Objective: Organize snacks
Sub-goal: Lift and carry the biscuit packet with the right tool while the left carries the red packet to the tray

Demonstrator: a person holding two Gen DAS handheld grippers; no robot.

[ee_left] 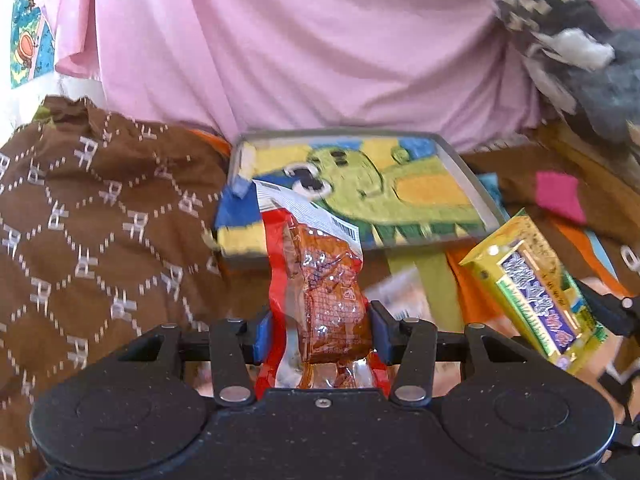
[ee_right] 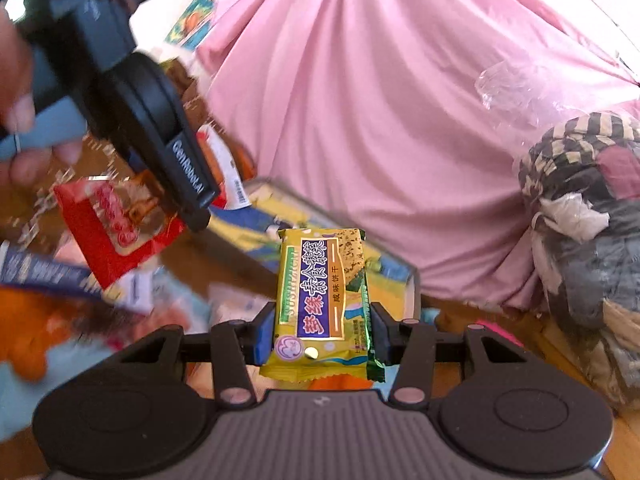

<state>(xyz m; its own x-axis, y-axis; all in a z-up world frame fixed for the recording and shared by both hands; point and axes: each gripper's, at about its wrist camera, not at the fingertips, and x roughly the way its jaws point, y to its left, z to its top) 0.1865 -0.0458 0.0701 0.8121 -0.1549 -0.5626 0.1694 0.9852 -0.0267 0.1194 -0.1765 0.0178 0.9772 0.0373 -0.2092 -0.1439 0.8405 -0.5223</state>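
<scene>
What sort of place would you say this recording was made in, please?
Probably a lived-in home room rather than a lab: draped pink fabric behind, a brown patterned cloth underneath, and a metal tray with a cartoon picture, amid scattered snack packets.

The tray (ee_left: 460,160) lies ahead of the left gripper (ee_left: 322,332), behind the meat snack packet (ee_left: 320,280) between its fingers. The biscuit packet (ee_left: 536,292) sits to its right, the patterned cloth (ee_left: 100,220) to its left.
</scene>
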